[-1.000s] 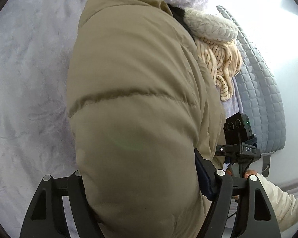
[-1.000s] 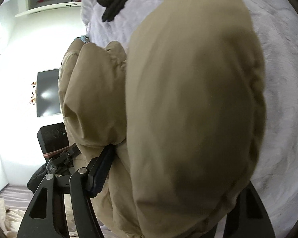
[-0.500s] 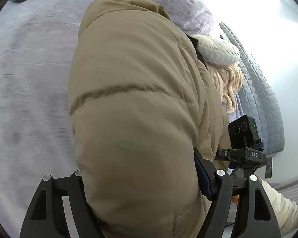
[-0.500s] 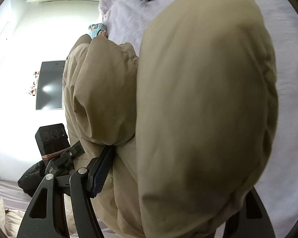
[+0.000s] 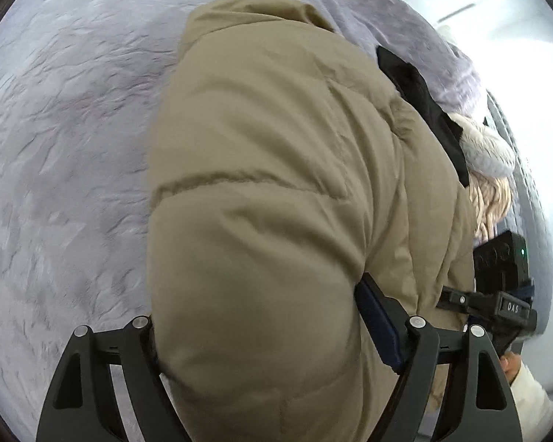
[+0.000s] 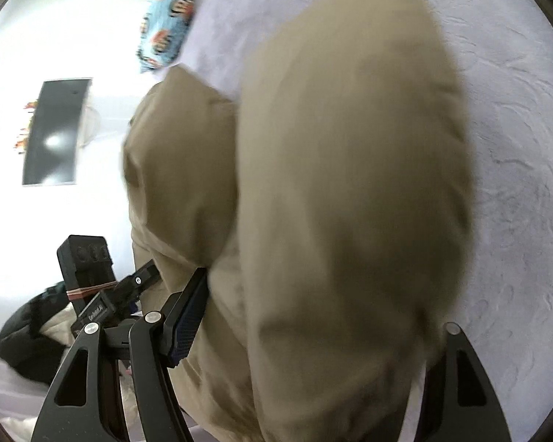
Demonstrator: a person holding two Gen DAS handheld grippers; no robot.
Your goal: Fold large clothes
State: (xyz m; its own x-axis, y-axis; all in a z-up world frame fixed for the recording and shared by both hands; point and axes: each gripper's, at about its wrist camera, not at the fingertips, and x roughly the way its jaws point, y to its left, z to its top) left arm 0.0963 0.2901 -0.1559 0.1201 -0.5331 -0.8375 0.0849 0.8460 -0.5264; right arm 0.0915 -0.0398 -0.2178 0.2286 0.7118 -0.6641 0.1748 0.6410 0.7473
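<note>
Claws nearest: left claw (image 5: pixel 276 335) clamped on khaki puffer jacket (image 5: pixel 276 184), jaws opening; right claw (image 6: pixel 313 331) gripping same jacket. Bundle held over lavender plush bed cover (image 5: pixel 55 147). Beyond, probably knitted garments (image 5: pixel 490 169); blue patterned cloth (image 6: pixel 166 29) blurred, wall-mounted screen (image 6: pixel 55 132).

A pale grey, plush bed cover (image 5: pixel 62 118) spreads wide, with a black garment (image 5: pixel 420 99), a white fluffy knit (image 5: pixel 486 151) and a cream ribbed knit (image 5: pixel 492 202) heaped at its edge beside a grey quilted panel (image 5: pixel 531 199). Elsewhere — a blue patterned cloth (image 6: pixel 166 27), a dark wall-mounted screen (image 6: pixel 53 132) and a black bundle (image 6: pixel 25 339) low down.
</note>
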